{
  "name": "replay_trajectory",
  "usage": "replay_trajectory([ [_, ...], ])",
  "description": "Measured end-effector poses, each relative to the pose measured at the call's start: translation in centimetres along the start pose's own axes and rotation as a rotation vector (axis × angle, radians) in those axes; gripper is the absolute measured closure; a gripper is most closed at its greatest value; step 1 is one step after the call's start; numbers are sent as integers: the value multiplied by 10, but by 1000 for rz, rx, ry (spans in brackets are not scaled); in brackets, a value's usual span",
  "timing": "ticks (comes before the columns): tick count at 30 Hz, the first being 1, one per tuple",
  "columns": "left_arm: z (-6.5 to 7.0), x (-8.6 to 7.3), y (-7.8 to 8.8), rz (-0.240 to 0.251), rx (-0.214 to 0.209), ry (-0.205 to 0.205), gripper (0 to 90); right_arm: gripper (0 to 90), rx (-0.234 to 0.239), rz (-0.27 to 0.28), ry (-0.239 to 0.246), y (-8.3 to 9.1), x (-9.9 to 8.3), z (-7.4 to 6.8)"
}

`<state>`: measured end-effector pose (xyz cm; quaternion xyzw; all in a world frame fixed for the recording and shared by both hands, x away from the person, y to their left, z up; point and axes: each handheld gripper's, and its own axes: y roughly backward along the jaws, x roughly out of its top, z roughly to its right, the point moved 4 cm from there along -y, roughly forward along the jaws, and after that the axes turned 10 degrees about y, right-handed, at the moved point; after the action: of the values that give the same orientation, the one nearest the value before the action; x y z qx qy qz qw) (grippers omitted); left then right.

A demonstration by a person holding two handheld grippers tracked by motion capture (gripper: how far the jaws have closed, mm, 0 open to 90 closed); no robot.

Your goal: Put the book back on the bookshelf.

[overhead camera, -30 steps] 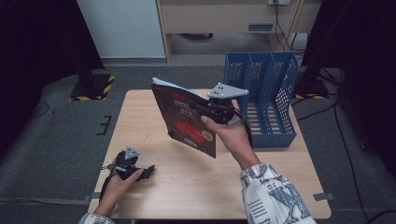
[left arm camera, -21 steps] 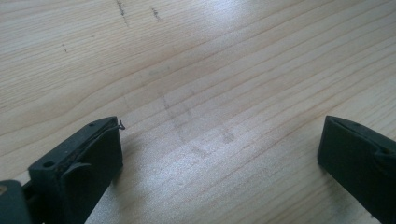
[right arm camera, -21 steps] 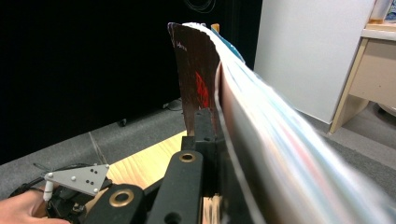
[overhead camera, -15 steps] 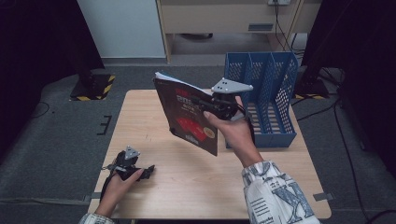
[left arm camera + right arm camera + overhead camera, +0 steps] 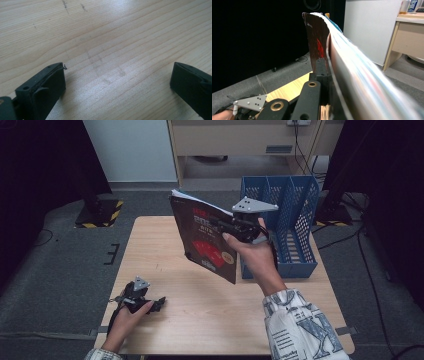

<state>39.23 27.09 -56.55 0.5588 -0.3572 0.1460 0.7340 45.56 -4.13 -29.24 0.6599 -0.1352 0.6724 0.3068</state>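
The right hand-held gripper [image 5: 235,226] pinched a dark-covered book [image 5: 202,237], held tilted above the wooden desk [image 5: 165,255], left of the blue file rack [image 5: 287,220]; its back cover was hidden. The left hand-held gripper [image 5: 145,302] rested spread on the desk. Grey carpet surrounded it.

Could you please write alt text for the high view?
The right claw holds a dark red-covered book upright above a light wooden table, beside a blue plastic file rack. The left claw rests near the table's front edge.

Glossy dark-covered paper book [image 5: 205,237]; pale, smooth wood-grain table [image 5: 165,250]; blue perforated plastic file rack [image 5: 295,220]; matt black gripper pads [image 5: 50,85].
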Motion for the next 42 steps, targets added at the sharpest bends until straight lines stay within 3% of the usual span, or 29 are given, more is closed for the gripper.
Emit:
replay_trajectory([
  [24,0,0,0,0,1,1,0,871,-34,7,-25,18,22,15],
  [42,0,0,0,0,1,1,0,871,-59,-4,-35,31,23,28],
])
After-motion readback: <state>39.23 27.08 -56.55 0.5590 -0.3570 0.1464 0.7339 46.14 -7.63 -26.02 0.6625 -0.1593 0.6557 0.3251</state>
